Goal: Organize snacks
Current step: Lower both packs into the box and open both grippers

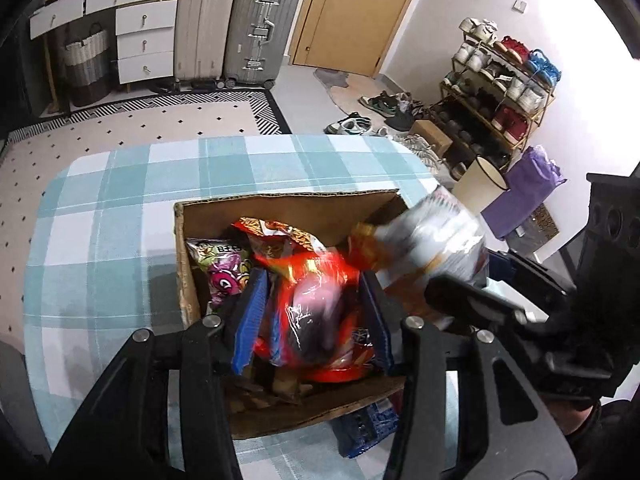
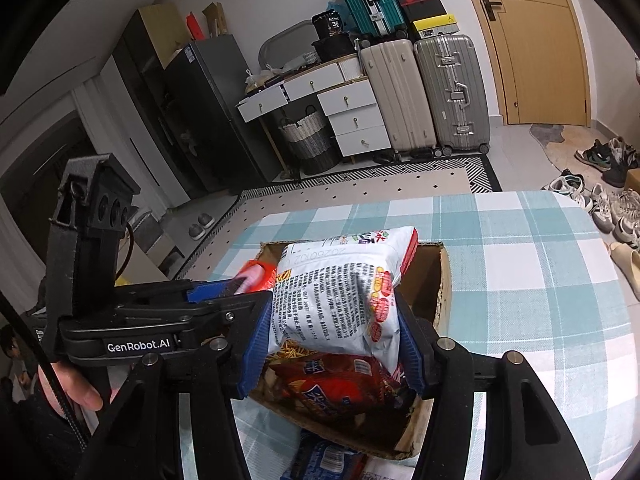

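Observation:
A cardboard box (image 1: 280, 208) of snack bags stands on the checked tablecloth (image 1: 120, 208). My left gripper (image 1: 310, 316) is shut on a red snack bag (image 1: 316, 300) over the box. My right gripper (image 2: 332, 340) is shut on a white snack bag (image 2: 340, 292) with printed text, held above the box (image 2: 442, 280); this bag also shows, blurred, in the left wrist view (image 1: 432, 240). A red bag (image 2: 340, 380) lies in the box below it. A green and pink bag (image 1: 222, 268) lies at the box's left side.
A blue snack bag (image 1: 368, 428) lies on the cloth beside the box's near edge. Beyond the table are a patterned rug (image 1: 160, 116), suitcases (image 1: 260, 28), white drawers (image 1: 144, 44), a shoe rack (image 1: 500, 92) and loose shoes (image 2: 600, 184) on the floor.

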